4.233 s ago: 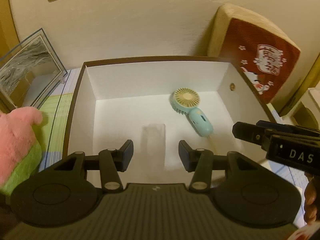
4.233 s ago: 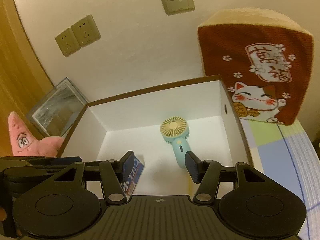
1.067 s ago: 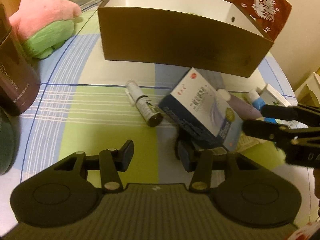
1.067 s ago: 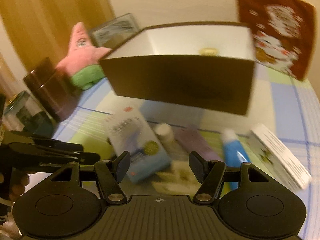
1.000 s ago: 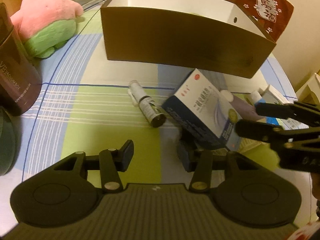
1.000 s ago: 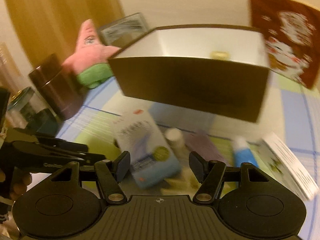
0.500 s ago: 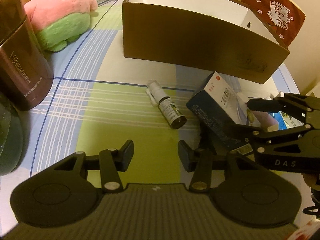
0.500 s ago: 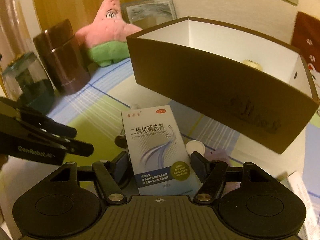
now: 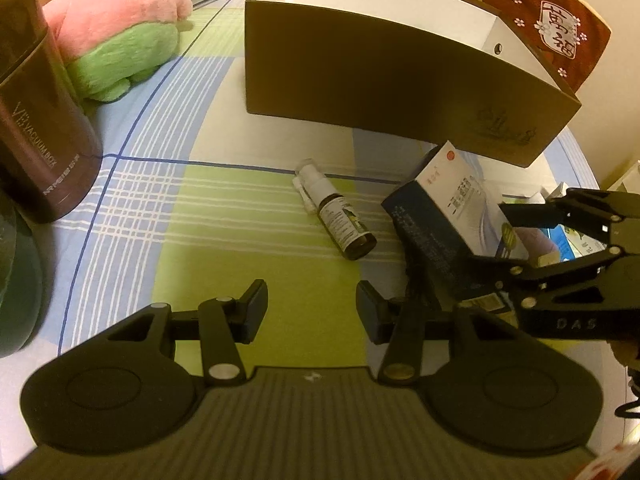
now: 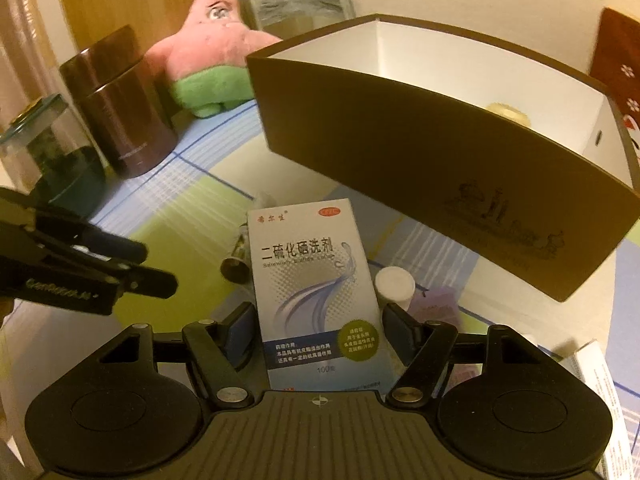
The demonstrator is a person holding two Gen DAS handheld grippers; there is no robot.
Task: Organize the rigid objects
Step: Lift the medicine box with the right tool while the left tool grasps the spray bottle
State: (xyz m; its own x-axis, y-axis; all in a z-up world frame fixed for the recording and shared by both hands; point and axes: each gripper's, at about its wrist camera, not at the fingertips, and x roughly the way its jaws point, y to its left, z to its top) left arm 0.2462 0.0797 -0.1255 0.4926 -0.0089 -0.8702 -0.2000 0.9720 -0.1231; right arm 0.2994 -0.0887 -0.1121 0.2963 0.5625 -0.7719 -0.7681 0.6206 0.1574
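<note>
The brown box (image 10: pixel 440 152) hides nearly all of what lies inside; only a yellow rim (image 10: pixel 506 112) peeks over its wall. The medicine carton (image 10: pixel 316 292) covers most of the dark spray bottle (image 10: pixel 236 264) and the body below the white cap (image 10: pixel 394 284). A glass jar (image 9: pixel 16 280) is cut by the left edge; the carton's small print is unreadable

You see a glossy white-and-blue cardboard medicine carton (image 10: pixel 316 292), a matt brown cardboard storage box (image 9: pixel 384 80) lined smooth white, a fuzzy pink-and-green plush star (image 9: pixel 116 28), a shiny brown canister (image 10: pixel 120 108), and a woven checked tablecloth (image 9: pixel 180 216).
</note>
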